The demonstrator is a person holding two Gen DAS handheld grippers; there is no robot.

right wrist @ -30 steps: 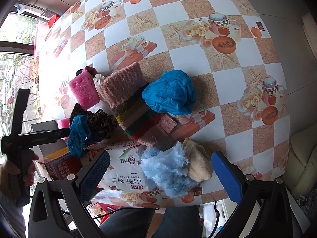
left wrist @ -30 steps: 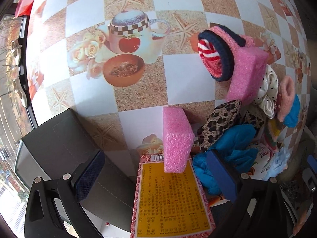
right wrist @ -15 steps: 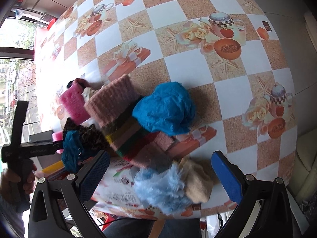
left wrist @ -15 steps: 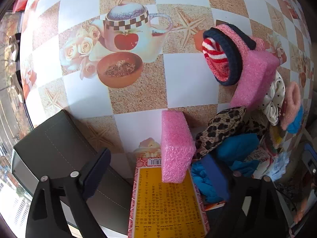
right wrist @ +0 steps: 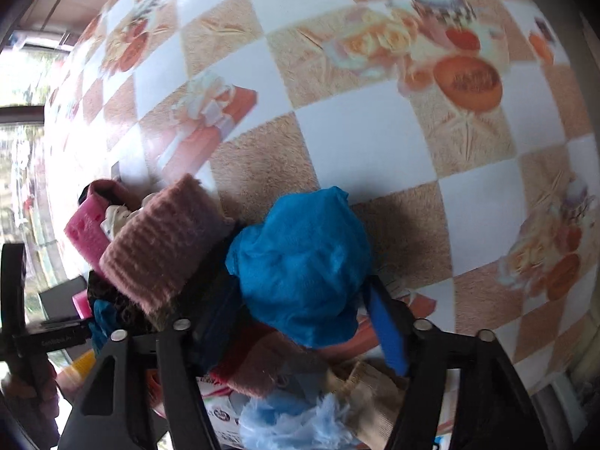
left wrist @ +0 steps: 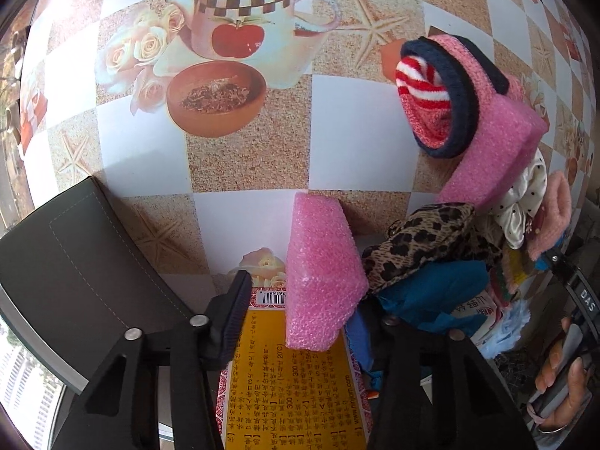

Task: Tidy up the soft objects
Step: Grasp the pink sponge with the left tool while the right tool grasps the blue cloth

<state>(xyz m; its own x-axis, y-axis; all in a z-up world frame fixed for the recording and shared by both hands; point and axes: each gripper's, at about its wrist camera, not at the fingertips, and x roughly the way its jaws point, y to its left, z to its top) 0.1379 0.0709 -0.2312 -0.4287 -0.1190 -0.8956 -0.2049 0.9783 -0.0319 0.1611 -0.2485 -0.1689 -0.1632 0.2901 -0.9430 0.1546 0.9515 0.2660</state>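
In the left wrist view a pink foam block [left wrist: 322,273] leans on a yellow and red box [left wrist: 296,382]. My left gripper [left wrist: 300,322] has its jaws around the block's lower end and closing; the right pad is hidden behind it. Beside it lie a leopard-print cloth [left wrist: 423,240] and a blue cloth [left wrist: 431,296]. In the right wrist view my right gripper [right wrist: 300,322] has its pads on both sides of a crumpled blue cloth [right wrist: 300,266], close to touching. A pink knitted piece [right wrist: 165,243] lies to its left.
A second pink foam block [left wrist: 495,150] props a red-striped knitted hat [left wrist: 435,97]. A white dotted scrunchie [left wrist: 525,198] and light blue fluffy cloth [right wrist: 292,423] lie in the pile. A dark chair back [left wrist: 75,273] stands at the table's near left edge.
Both grippers have moved forward and closed in. The left jaws narrowed around the pink foam block; the right jaws narrowed around the blue cloth.
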